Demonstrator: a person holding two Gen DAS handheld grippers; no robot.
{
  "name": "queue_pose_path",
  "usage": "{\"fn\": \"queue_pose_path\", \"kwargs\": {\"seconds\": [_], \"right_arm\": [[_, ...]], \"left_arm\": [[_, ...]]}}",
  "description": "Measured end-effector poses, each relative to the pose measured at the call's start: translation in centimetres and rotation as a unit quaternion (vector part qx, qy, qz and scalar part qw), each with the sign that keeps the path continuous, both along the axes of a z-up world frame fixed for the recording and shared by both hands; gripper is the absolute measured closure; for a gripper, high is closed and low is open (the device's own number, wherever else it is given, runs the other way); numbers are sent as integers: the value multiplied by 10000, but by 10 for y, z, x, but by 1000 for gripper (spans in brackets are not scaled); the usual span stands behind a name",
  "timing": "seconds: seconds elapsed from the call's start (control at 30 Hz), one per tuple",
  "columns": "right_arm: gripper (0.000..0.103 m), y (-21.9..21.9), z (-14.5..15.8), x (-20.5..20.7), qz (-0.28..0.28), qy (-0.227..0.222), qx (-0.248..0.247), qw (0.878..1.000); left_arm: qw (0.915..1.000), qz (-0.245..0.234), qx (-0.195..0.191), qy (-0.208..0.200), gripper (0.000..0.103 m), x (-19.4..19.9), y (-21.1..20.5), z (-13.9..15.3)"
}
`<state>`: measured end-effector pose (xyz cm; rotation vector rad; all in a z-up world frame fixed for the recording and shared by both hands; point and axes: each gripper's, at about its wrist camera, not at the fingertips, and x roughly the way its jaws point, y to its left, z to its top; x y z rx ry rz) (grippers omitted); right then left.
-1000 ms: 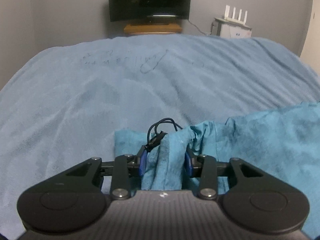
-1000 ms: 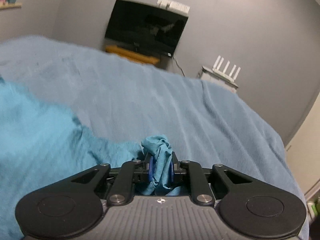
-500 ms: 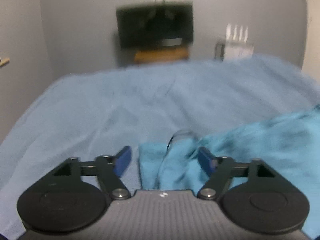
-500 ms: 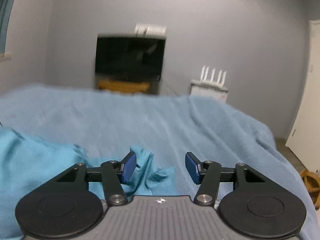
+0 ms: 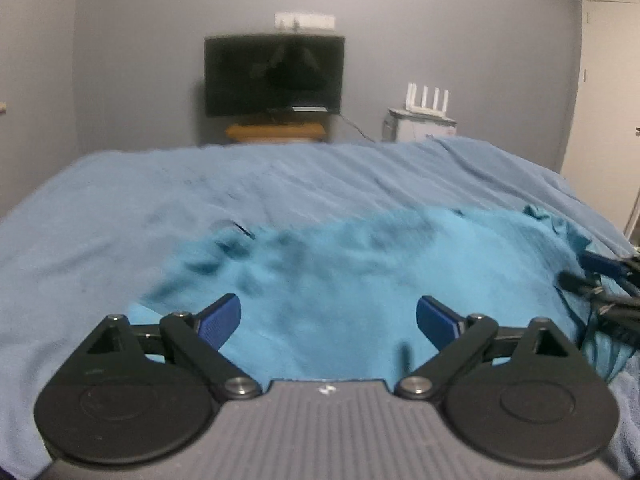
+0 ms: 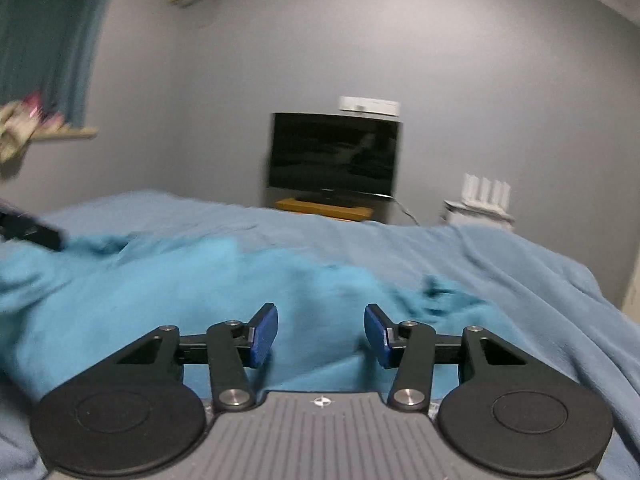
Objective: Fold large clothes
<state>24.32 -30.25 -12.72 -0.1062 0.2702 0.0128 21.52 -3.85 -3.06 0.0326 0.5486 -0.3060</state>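
The teal garment (image 5: 360, 280) lies rumpled on the bed (image 5: 120, 208), spread from the middle toward three o'clock. The left gripper (image 5: 328, 320) hangs above it, jaws opening wide with nothing pinched. The right gripper (image 6: 320, 332) hovers over the cloth at six o'clock, jaws closing, pads apart and clear.

You are in a home bedroom: a bed under a light blue fleece blanket (image 5: 120, 208), a black flat-screen television (image 5: 274, 74) on a low wooden stand (image 5: 276, 131), grey walls.
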Motion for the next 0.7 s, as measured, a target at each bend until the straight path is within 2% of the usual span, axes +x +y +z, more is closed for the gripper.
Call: {"fn": "queue_pose_path", "kwargs": {"seconds": [0.07, 0.2, 0.27, 0.37, 0.5, 0.6, 0.7], "right_arm": [[53, 16, -14, 13, -2, 76, -166, 9998], [53, 18, -44, 43, -114, 312, -137, 9994], [50, 19, -56, 51, -76, 385, -143, 9991], [50, 16, -71, 73, -113, 561, -113, 9983], [50, 15, -96, 104, -194, 813, 85, 9965], [50, 18, -115, 118, -218, 793, 21, 9966], [50, 21, -117, 123, -227, 824, 48, 9963]], "left_arm": [[9998, 94, 22, 167, 8, 10, -7, -21], [9971, 456, 480, 369, 8, 30, 2, -63], [9964, 564, 435, 450, 8, 36, 16, -78], [9958, 658, 391, 501, 8, 47, 22, -90], [9945, 612, 632, 570, 7, 62, 19, -106], [9937, 626, 613, 703, 5, 73, 20, -115], [9935, 639, 659, 679, 5, 70, 18, -114]]}}
